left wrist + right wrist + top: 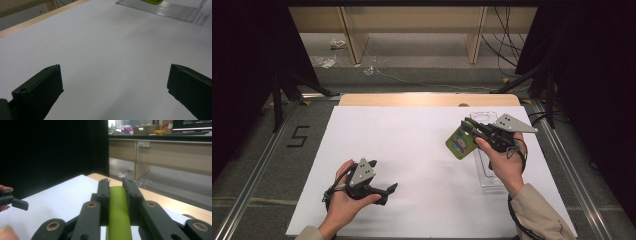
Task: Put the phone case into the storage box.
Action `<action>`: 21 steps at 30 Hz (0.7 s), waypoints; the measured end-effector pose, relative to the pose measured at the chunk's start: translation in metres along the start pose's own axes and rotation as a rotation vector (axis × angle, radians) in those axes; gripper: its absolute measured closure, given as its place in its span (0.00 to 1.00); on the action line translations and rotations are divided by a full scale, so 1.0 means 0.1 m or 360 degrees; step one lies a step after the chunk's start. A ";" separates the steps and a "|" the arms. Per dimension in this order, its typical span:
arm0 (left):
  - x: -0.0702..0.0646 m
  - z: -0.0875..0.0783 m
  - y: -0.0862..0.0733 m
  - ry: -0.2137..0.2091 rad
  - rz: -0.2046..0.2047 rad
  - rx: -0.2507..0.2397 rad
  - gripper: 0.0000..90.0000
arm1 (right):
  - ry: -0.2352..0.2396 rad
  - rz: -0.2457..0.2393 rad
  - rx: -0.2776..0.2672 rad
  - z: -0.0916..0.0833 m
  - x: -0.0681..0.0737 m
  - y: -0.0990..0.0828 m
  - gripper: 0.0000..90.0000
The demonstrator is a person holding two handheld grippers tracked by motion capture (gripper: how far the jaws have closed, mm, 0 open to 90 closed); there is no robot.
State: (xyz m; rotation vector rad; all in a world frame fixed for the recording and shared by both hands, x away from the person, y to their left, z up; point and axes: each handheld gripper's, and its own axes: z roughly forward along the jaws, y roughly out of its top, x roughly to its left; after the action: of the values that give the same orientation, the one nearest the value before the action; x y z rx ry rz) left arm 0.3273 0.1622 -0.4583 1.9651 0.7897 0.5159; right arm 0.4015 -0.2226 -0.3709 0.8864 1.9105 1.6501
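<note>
A person sits at a table covered with a white sheet (412,150), holding a two-jaw gripper in each hand.

The right gripper (469,126), on the right side of the table, has its jaws clamped on a flat green packet (461,142) with a colourful printed face. The packet is held in the air, tilted, just beside and partly over a clear plastic tray (488,170) that lies on the sheet. In the right gripper view the packet appears edge-on as a plain green strip between the two black jaws, so its print cannot be read. The tray is see-through and partly covered by the hand, which makes its outline hard to trace.

The left gripper (389,192) rests low near the table's front left, well apart from the packet. Its jaws stand wide apart with only bare white sheet between them. In the left gripper view the tray and a sliver of green are cut off by the top edge.
</note>
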 end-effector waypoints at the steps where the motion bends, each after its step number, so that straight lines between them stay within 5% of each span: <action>1: 0.00 0.00 0.00 0.0001 0.0001 0.0001 0.00 | -0.0002 0.0001 -0.0003 0.00 0.00 0.00 0.86; 21: 0.00 0.00 0.00 0.0000 -0.0003 -0.0003 0.00 | -0.0050 0.0005 -0.0037 -0.02 -0.07 0.05 0.86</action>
State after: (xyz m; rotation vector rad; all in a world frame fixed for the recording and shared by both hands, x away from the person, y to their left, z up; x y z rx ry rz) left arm 0.3274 0.1622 -0.4584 1.9624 0.7907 0.5158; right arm 0.4062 -0.2285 -0.3661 0.9010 1.8662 1.6471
